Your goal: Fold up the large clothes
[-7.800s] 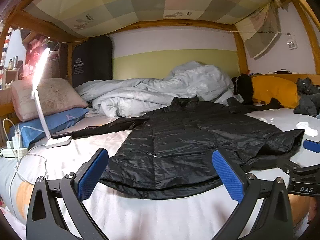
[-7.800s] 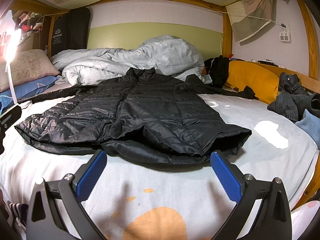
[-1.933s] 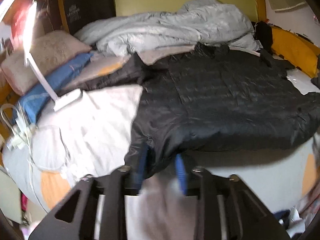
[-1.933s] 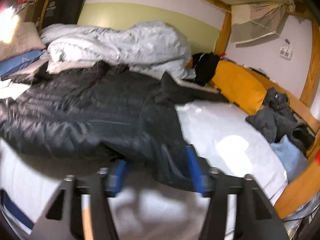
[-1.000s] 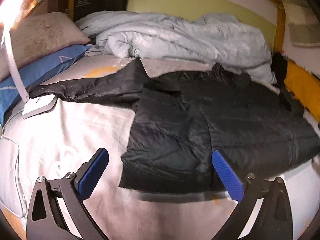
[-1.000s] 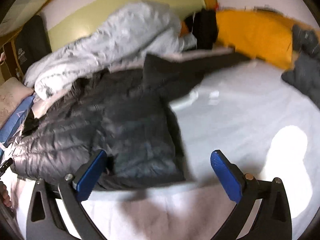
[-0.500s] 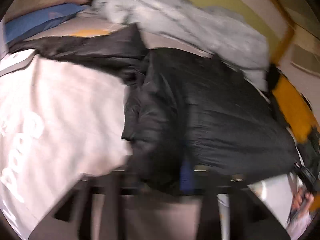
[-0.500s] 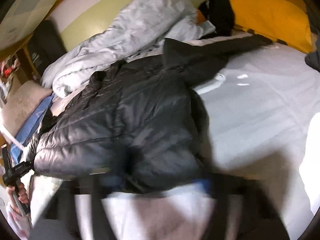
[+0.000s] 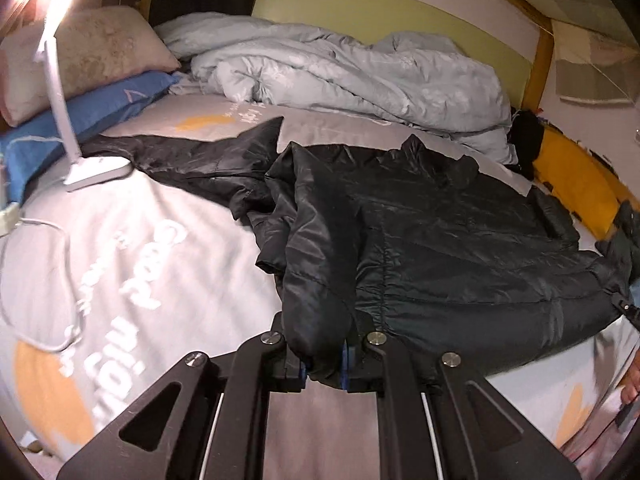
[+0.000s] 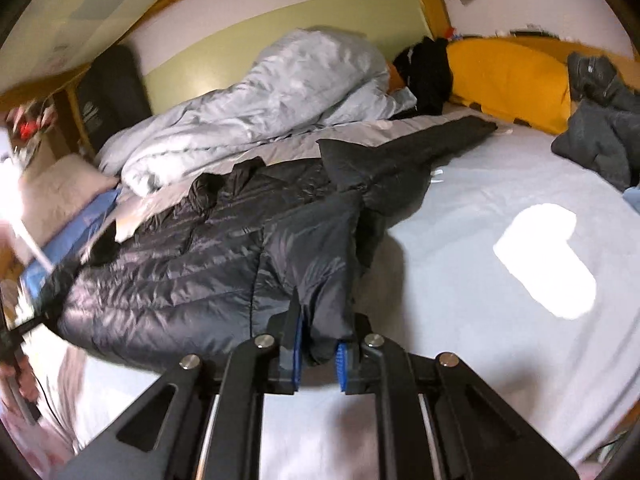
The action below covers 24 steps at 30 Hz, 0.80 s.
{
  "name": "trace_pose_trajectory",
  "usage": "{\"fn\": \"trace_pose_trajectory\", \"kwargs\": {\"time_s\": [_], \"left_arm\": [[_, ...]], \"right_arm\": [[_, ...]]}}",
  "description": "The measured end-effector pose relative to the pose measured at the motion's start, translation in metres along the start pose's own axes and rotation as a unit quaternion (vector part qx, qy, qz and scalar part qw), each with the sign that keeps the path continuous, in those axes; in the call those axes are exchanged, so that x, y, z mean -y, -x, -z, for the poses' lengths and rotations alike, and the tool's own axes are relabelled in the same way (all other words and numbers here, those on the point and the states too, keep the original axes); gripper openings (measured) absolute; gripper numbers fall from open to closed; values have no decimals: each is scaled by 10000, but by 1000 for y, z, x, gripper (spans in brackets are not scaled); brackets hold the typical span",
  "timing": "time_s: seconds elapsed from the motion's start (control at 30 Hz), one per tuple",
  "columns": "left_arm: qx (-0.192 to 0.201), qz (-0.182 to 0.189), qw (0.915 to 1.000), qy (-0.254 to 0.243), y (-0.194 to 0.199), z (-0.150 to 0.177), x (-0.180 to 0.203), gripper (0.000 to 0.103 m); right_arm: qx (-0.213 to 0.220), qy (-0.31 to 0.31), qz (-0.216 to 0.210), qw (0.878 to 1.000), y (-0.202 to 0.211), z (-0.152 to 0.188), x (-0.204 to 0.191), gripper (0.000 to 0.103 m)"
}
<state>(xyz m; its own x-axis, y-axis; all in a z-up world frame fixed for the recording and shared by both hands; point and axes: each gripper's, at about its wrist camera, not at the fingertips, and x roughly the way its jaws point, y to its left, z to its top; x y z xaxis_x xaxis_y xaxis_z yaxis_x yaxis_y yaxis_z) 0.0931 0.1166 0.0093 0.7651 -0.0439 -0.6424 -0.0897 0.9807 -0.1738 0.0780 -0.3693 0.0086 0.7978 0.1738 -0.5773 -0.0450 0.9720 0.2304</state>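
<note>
Left wrist view: left gripper (image 9: 324, 364) pinched tight on a bunched corner of the black puffer coat (image 9: 440, 232), blue pads nearly meeting around the fabric. A second ago these jaws stood wide over the flat hem; now that corner is gathered and lifted off the bed sheet (image 9: 120, 264). Coat lies mid-bed, one sleeve (image 9: 192, 156) stretched toward the white lamp base (image 9: 100, 170), crumpled grey duvet (image 9: 340, 68) behind.

Right wrist view: right gripper (image 10: 318, 354) closing on the opposite hem corner, fabric wedged between the pads; it too was wide open a second ago. Other sleeve (image 10: 420, 144) runs toward the yellow cushion (image 10: 508, 76).

Judgement: both lower corners secured, so the hem looks ready to be carried up toward the collar. Sleeves are not yet tucked in.
</note>
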Motion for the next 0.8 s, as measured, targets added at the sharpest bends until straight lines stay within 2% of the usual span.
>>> {"fn": "trace_pose_trajectory", "kwargs": {"time_s": [0.17, 0.23, 0.3, 0.33, 0.4, 0.47, 0.5, 0.57, 0.63, 0.73, 0.77, 0.8], "left_arm": [[128, -78, 9998, -160, 7, 13, -1, 15], [209, -151, 9994, -250, 9, 13, 1, 18], [374, -211, 9984, -363, 15, 14, 4, 22], [446, -210, 9982, -354, 18, 15, 2, 25], [566, -211, 9978, -291, 23, 15, -1, 36], [838, -320, 9956, -285, 31, 15, -2, 63], [978, -376, 9940, -316, 36, 16, -1, 68], [1323, -462, 9891, -446, 48, 16, 3, 88], [1533, -439, 9859, -504, 56, 17, 7, 103], [1632, -286, 9850, -481, 61, 18, 9, 103], [1632, -242, 9851, -479, 60, 18, 9, 103], [1639, -246, 9849, -493, 58, 18, 10, 103]], "right_arm": [[28, 142, 276, 9995, 0, 10, -1, 17], [170, 76, 370, 9991, 2, 7, 0, 25], [399, 158, 560, 9975, 9, 9, 0, 46], [578, 207, 637, 9961, 14, 9, -1, 51], [752, 267, 500, 9956, 20, 10, -4, 60], [752, 362, 297, 9961, 22, 11, -9, 60], [794, 390, 299, 9956, 23, 13, -12, 60], [848, 417, 372, 9948, 24, 15, -16, 60], [859, 449, 411, 9944, 24, 16, -18, 60], [771, 409, 348, 9956, 24, 16, -16, 61], [716, 396, 309, 9962, 23, 16, -15, 64], [691, 385, 291, 9964, 23, 15, -14, 71]]}}
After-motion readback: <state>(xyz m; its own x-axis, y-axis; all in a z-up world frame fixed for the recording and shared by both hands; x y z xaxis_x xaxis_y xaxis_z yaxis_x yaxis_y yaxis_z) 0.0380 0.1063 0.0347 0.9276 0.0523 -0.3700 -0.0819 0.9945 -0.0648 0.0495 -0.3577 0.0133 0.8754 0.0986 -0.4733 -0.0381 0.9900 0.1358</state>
